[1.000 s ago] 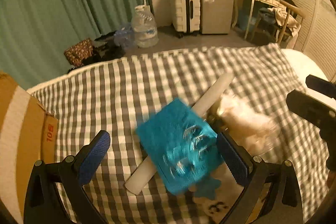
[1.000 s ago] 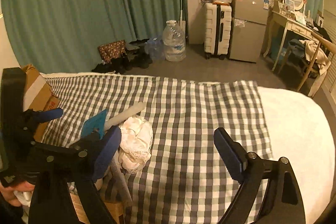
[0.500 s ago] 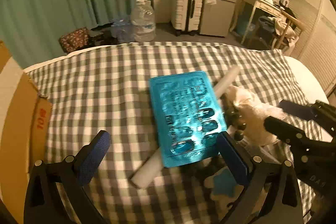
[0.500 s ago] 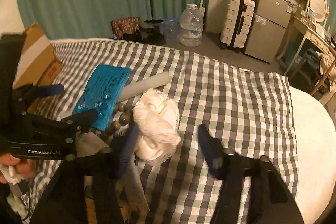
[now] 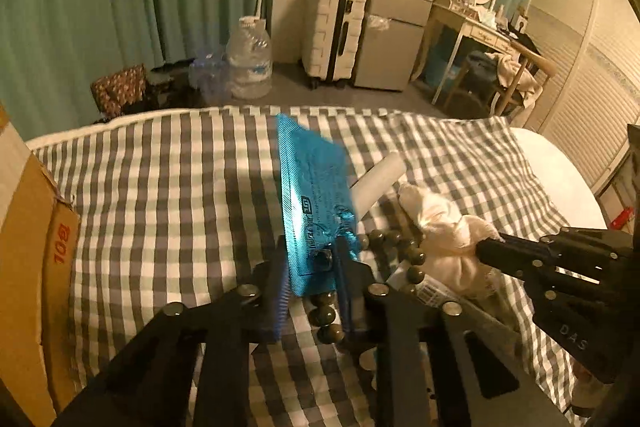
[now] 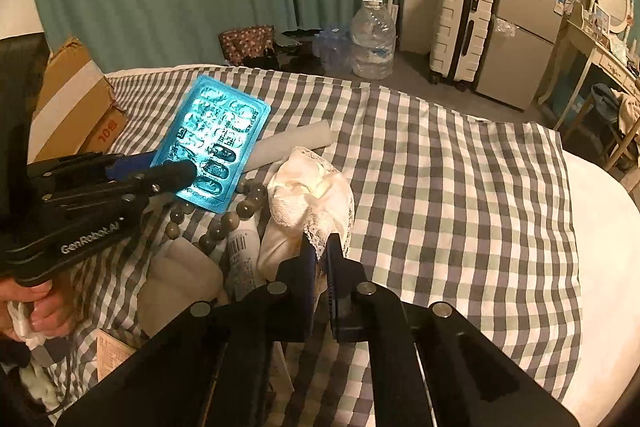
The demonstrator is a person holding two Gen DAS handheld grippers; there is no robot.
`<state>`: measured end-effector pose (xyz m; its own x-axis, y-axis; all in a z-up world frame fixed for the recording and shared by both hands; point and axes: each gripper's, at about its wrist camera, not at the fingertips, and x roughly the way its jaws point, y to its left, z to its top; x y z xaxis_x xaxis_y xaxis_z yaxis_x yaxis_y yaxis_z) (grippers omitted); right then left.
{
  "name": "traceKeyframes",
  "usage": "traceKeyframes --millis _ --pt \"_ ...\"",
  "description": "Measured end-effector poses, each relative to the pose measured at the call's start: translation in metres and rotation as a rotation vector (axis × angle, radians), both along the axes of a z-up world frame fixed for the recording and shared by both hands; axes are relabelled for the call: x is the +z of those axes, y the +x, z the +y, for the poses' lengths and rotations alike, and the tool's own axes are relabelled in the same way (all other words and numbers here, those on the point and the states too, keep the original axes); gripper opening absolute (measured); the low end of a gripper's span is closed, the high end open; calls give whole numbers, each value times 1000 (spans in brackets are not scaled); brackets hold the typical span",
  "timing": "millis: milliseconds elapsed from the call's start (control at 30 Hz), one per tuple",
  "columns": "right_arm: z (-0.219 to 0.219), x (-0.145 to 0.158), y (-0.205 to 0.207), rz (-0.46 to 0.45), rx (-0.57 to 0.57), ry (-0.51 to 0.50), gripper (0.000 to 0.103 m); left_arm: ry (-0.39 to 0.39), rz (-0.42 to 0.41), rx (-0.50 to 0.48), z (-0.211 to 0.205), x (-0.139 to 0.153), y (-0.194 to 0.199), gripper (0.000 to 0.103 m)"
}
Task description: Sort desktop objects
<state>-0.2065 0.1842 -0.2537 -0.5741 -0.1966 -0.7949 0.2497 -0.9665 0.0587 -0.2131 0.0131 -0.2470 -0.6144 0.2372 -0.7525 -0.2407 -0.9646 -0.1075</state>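
Blister pack (image 5: 312,199) newly raised, lengthwise away

both grippers tilted downward, left (image 5: 310,259) jaws closing, right (image 6: 320,255) jaws together

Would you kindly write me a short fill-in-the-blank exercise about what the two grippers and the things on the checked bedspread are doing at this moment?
1. The left gripper is closing on the blue ____ pack.
2. The right gripper is shut on the white lacy ____.
3. A string of round ____ lies on the checked bedspread between the two.
4. Under the pack lies a white ____.

Missing words: blister; cloth; beads; tube
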Motion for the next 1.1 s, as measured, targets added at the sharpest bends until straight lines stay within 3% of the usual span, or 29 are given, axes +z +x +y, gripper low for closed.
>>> traceKeyframes --millis 533,1100 --pt "9 34 27 67 -43 -50 3 -49 50 -34 14 37 29 8" --pt "9 96 117 196 -145 -122 3 -64 146 -1 -17 116 101 8"
